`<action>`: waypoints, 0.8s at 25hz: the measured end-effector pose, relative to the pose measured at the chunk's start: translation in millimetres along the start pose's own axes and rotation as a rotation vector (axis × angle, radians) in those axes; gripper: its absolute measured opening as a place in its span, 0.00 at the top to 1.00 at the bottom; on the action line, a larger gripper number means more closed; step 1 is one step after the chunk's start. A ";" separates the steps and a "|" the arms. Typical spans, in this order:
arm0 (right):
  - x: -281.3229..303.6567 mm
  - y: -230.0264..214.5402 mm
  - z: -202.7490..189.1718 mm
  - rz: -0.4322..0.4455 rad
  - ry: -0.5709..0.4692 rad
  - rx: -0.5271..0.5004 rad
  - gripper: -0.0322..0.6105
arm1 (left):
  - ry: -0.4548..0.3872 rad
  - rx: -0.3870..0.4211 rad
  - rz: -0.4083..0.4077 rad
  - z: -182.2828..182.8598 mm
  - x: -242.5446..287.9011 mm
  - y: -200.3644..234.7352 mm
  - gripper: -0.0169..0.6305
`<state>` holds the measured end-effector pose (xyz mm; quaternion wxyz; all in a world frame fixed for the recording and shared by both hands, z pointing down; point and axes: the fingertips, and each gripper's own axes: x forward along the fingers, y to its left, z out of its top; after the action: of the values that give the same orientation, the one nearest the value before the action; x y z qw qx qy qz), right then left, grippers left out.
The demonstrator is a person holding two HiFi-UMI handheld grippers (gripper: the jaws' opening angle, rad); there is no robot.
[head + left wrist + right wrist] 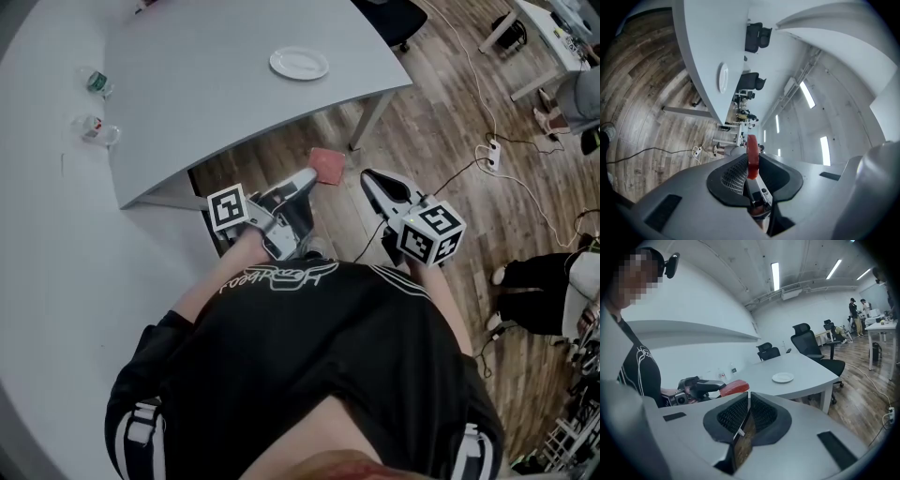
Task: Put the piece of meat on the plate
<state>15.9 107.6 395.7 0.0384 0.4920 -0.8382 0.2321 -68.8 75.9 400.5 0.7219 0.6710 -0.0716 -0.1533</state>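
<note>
Black cloth of the person's shirt fills the nearest part of the head view, and just past it both claws point forward over the wooden floor. The left claw is clenched on the piece of meat. In the left gripper view the red slab stands on its edge between the two pads, and part of it reaches past the tips. The right claw is just beside it, with its jaws pressed together and nothing between them.

The meat is not yet above the tabletop; it hangs over the floor near the tabletop's edge. The plate lies further away, near the far right side of the tabletop. It is empty and well apart from the meat.

To do this step well, I think the left claw needs a firm grip all the way. As far as I can judge, the slab is held by one end only, so it may slip or swing. The meat should pass clear over the tabletop's edge and come above the middle of the plate. There it should be turned flat and lowered close before the jaws release. The right claw has no work here and is best kept out of the path.
</note>
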 end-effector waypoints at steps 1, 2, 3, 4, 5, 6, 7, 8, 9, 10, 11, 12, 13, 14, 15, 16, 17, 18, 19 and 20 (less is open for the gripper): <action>4.7 -1.2 2.1 -0.005 0.001 0.000 0.92 | 0.000 -0.002 -0.003 5.9 0.2 -0.6 0.86; 9.7 -1.9 4.2 -0.009 0.002 0.000 0.92 | 0.000 -0.004 -0.005 11.8 0.0 -1.0 0.86; 14.8 -2.3 6.3 -0.012 0.003 0.000 0.92 | -0.001 -0.005 -0.007 17.8 -0.4 -1.2 0.86; 20.1 -2.4 8.5 -0.014 0.004 -0.002 0.92 | -0.001 -0.007 -0.008 23.9 -1.0 -1.4 0.86; 25.3 -2.3 10.8 -0.016 0.005 -0.004 0.92 | -0.001 -0.008 -0.010 29.9 -1.5 -1.9 0.86; 30.3 -2.0 13.0 -0.019 0.007 -0.006 0.92 | -0.002 -0.009 -0.012 35.6 -1.9 -2.7 0.86; 34.7 -1.6 15.0 -0.021 0.008 -0.009 0.92 | -0.002 -0.010 -0.016 40.7 -2.2 -3.8 0.86; 38.0 -1.0 16.8 -0.023 0.011 -0.013 0.92 | -0.004 -0.012 -0.020 44.9 -2.5 -5.2 0.86; 40.2 -0.4 18.5 -0.025 0.013 -0.017 0.92 | -0.006 -0.012 -0.024 48.0 -2.6 -6.5 0.86; 41.5 0.2 20.0 -0.027 0.015 -0.021 0.92 | -0.008 -0.012 -0.028 50.4 -2.6 -7.8 0.86; 42.2 0.4 21.4 -0.029 0.017 -0.027 0.92 | -0.011 -0.012 -0.031 52.2 -2.4 -8.8 0.86; 42.7 0.4 22.7 -0.032 0.018 -0.033 0.92 | -0.013 -0.011 -0.035 53.7 -2.0 -9.6 0.86; 43.3 0.1 23.8 -0.035 0.018 -0.040 0.92 | -0.014 -0.010 -0.040 55.0 -1.7 -10.2 0.86; 44.2 -0.5 25.0 -0.037 0.017 -0.045 0.92 | -0.014 -0.008 -0.044 56.3 -1.3 -10.6 0.86; 45.4 -1.3 26.3 -0.039 0.014 -0.049 0.92 | -0.015 -0.006 -0.048 57.7 -0.8 -11.1 0.86; 46.8 -1.9 27.7 -0.040 0.012 -0.052 0.92 | -0.016 -0.004 -0.052 59.2 -0.3 -11.7 0.86; 48.2 -2.5 28.9 -0.038 0.010 -0.056 0.92 | -0.019 -0.003 -0.055 60.7 0.2 -12.4 0.86; 49.5 -3.1 30.0 -0.035 0.010 -0.060 0.92 | -0.023 -0.001 -0.058 62.2 0.8 -13.1 0.86; 50.7 -4.1 31.0 -0.031 0.010 -0.065 0.92 | -0.027 0.001 -0.060 63.8 1.5 -13.6 0.86; 52.2 -5.5 32.2 -0.027 0.009 -0.068 0.92 | -0.033 0.003 -0.061 65.9 2.1 -13.9 0.86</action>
<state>-1.0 49.5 384.3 0.0621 0.5006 -0.8388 0.2049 -89.0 12.1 392.4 0.7147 0.6713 -0.0633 -0.1861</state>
